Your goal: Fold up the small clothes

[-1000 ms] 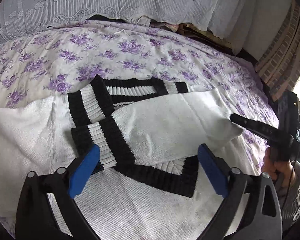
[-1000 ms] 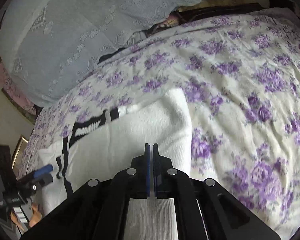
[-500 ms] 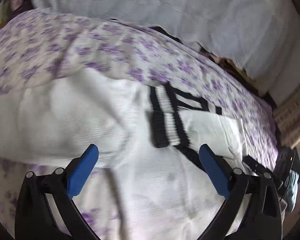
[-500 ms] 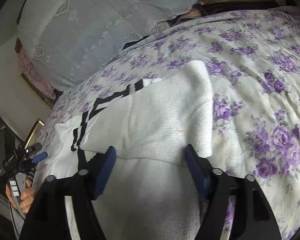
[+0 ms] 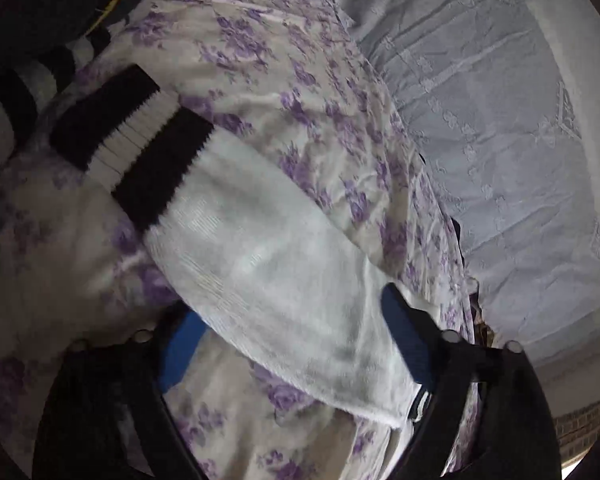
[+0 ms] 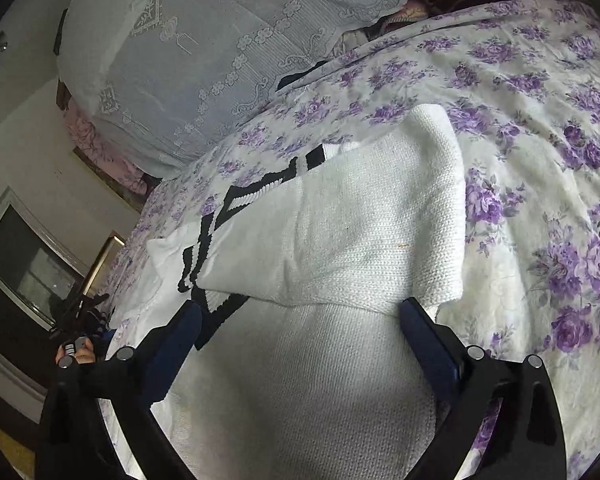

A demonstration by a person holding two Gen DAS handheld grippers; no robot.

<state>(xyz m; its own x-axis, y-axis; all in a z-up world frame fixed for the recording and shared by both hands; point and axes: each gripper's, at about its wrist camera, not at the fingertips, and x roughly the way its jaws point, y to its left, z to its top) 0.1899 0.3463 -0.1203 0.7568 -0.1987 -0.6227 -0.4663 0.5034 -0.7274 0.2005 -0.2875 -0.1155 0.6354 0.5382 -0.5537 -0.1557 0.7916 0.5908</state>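
Observation:
A white knit sweater (image 6: 340, 240) with black-and-white striped trim lies on the floral bedspread (image 6: 540, 160). One sleeve is folded across its body. My right gripper (image 6: 300, 332) hovers open over the white body just below that fold, holding nothing. In the left wrist view the other sleeve (image 5: 260, 248) stretches out, its striped cuff (image 5: 136, 140) at the far end. My left gripper (image 5: 292, 340) straddles this sleeve near its base. Its jaws are closing with the sleeve between them, and the pads do not clearly press on it. In the right wrist view that left gripper (image 6: 80, 320) shows small at the bed's left edge, in a person's hand (image 6: 78, 354).
A large lace-covered pillow (image 5: 500, 140) lies along the head of the bed (image 6: 204, 60). A dark garment (image 5: 40, 0) and a striped piece (image 5: 16, 104) sit beyond the cuff. A framed dark panel (image 6: 24, 264) stands off the bed's left side.
My left gripper swung across to the outstretched sleeve, rolled, and its jaws narrowed. My right gripper opened and let go of the folded sleeve, which now rests on the sweater.

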